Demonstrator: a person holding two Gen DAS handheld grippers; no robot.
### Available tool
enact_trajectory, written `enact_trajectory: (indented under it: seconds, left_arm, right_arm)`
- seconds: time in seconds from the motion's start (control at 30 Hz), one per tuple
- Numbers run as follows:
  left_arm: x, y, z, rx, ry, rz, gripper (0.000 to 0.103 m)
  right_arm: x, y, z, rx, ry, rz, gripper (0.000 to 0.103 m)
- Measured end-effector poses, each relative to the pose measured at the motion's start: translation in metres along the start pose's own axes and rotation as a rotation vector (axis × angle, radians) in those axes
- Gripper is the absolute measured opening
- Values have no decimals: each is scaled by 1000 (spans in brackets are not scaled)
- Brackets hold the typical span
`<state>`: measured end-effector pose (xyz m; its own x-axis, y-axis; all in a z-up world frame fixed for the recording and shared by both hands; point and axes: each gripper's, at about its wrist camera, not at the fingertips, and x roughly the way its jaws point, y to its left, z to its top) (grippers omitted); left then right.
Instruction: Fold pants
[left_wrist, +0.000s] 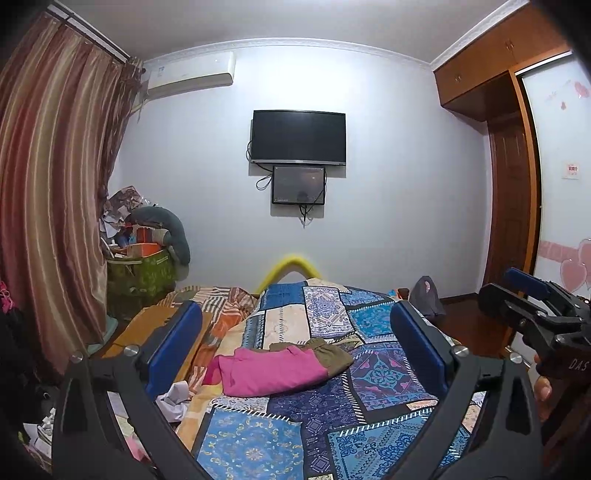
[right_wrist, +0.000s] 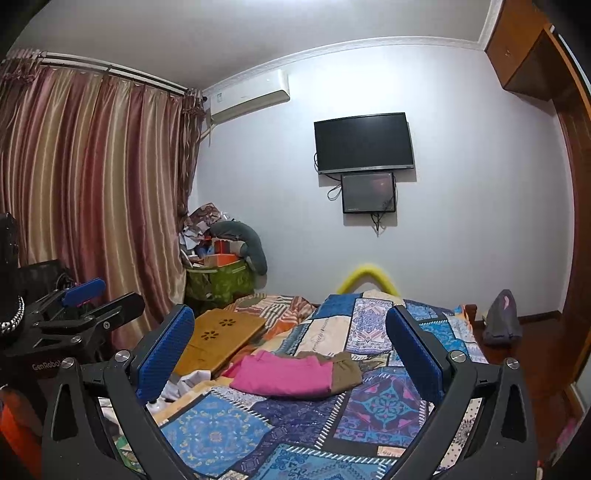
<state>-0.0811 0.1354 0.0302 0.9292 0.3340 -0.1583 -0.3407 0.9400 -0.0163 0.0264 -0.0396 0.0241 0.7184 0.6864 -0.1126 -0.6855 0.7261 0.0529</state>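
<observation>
A pink garment (left_wrist: 269, 373) lies folded into a flat rectangle on the patchwork bedspread (left_wrist: 380, 373). An olive-brown garment (left_wrist: 328, 354) with a gathered waistband sticks out from under its right end. My left gripper (left_wrist: 295, 310) hovers above the near part of the bed, open, nothing between its blue pads. My right gripper (right_wrist: 290, 314) is also open and empty, level with the left and short of the clothes (right_wrist: 284, 374). Each gripper shows in the other's view, the right gripper (left_wrist: 517, 291) at the right edge and the left gripper (right_wrist: 96, 299) at the left edge.
A wooden lap board (right_wrist: 221, 336) lies on the bed's left side, with crumpled white cloth (left_wrist: 177, 398) near it. A green box (right_wrist: 221, 280) of clutter stands by the curtain (right_wrist: 92, 184). A grey bag (right_wrist: 502, 321) sits on the floor at the right. Two screens (right_wrist: 364, 144) hang on the far wall.
</observation>
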Motion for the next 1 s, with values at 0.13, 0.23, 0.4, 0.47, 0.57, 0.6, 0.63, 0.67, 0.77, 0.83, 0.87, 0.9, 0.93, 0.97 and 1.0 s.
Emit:
enact_trajectory:
  seconds: [0.13,0.23,0.4,0.47,0.57,0.6,0.63,0.67,0.77,0.83,0.87,0.9,0.93,0.97,1.0]
  left_arm:
    - [3,-2,1,10,1,1,103]
    - [4,-2,0,4,2,-6,103]
    - [5,-4,0,7,0,-10,103]
    - [5,-4,0,8,1,-12,103]
    - [6,-5,0,9,2,-14,103]
    - [7,-5,0,9,2,-15,103]
    - [7,-5,0,9,3,-15,103]
    - [8,-5,-1,10,4,-16,103]
    - [9,-6,-1,8,8,-25,103]
    - [10,-5,-2,8,13,-25,103]
    - [11,-5,-2,8,17,-23,103]
    - [12,-5,-2,8,19,-22,103]
    - [13,-4,-3,6,22,-21,103]
    - [14,-4,-3,5,24,-20,103]
    - [14,-3,-3,3,25,-20,103]
  right_arm:
    - [-1,0,-1,-2,2,2,103]
    - [0,0,0,2,3,4,103]
    - [-1,0,1,1,3,3,103]
    - [0,1,1,-2,2,0,103]
    - [-1,1,1,-3,1,-3,103]
    - [-1,1,1,-2,2,-4,103]
    - [0,2,0,-2,3,-5,103]
    - [0,1,0,-1,3,-7,103]
    - [0,0,0,5,4,-7,103]
    - [0,0,0,9,6,-8,103]
    - [1,-1,0,10,6,-9,103]
    - [1,-1,0,10,6,-9,103]
    - [1,-1,-1,12,7,-10,103]
    - [1,-1,-1,13,7,-9,103]
    - [1,-1,-1,13,6,-10,103]
